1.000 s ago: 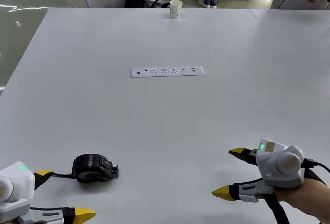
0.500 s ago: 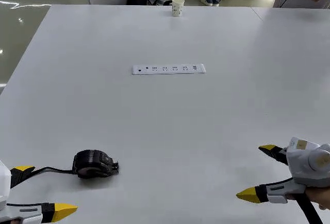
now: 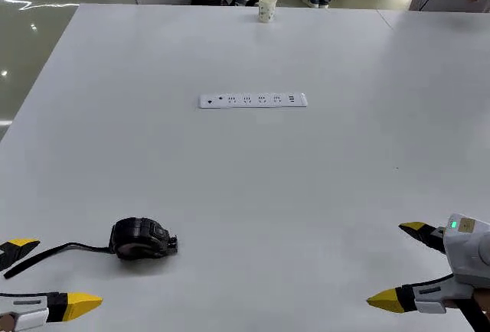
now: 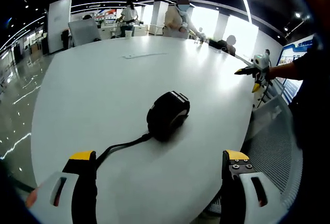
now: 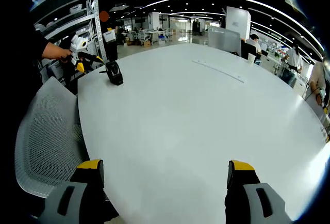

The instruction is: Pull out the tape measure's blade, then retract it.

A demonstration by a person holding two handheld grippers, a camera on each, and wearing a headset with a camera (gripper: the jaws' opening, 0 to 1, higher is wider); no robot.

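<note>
Left gripper [image 3: 53,273]: jaws spread, at near left table [image 3: 253,179] edge. Black tape measure [image 3: 142,239]: on table just right of its tips, blade retracted, strap [image 3: 73,249] trailing between jaws. Right gripper [image 3: 398,263]: jaws spread, well apart, far right.

Black all over for the tape measure [image 3: 142,239] and its strap [image 3: 53,254]. Plain pale grey-white for the table [image 3: 245,187]. White with dark sockets for the power strip [image 3: 253,101]. White with a faint small print for the paper cup [image 3: 266,8]. Yellow at the ends, black behind, white at the body on the left hand-held gripper [image 3: 50,273] and the right hand-held gripper [image 3: 398,263], with a green light [image 3: 453,225] on the right one. Grey mesh on the chair [image 5: 46,141].
</note>
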